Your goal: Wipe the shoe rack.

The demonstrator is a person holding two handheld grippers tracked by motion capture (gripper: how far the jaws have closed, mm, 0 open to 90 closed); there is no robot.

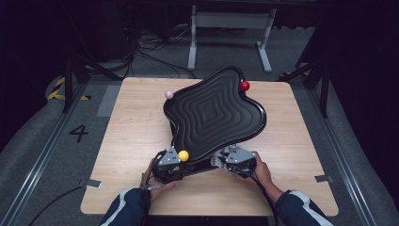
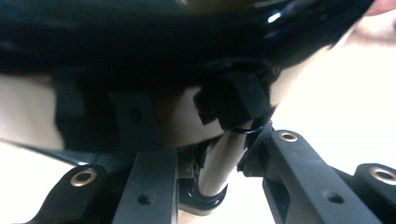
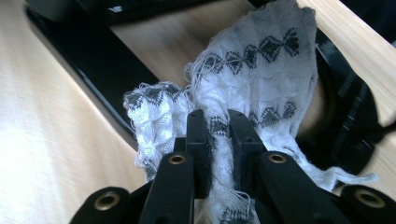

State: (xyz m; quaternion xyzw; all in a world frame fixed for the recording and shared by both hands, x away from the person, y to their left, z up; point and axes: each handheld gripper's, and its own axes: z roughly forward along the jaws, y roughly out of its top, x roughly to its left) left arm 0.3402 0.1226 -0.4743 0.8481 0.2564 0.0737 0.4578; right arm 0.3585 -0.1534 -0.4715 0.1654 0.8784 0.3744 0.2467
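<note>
A black wavy tray (image 1: 211,113) with ridged rings stands tilted over the wooden table (image 1: 136,127). Pink (image 1: 169,94), red (image 1: 244,85) and yellow (image 1: 183,155) balls sit at its rim lobes. My left gripper (image 1: 169,164) is at the tray's near left edge beside the yellow ball. In the left gripper view my left gripper (image 2: 212,154) is shut on a pale post (image 2: 217,163) with a black knob under the tray's dark underside (image 2: 140,37). My right gripper (image 1: 237,159) is at the near right edge. In its own view, my right gripper (image 3: 218,119) is shut on a white cloth (image 3: 261,70) with black diamond bands.
The table's edge (image 1: 207,214) runs close to the person's sleeves. A white metal frame (image 1: 230,33) and cables lie on the floor beyond the table. A black bar (image 3: 93,56) of the tray's base crosses the right gripper view behind the cloth.
</note>
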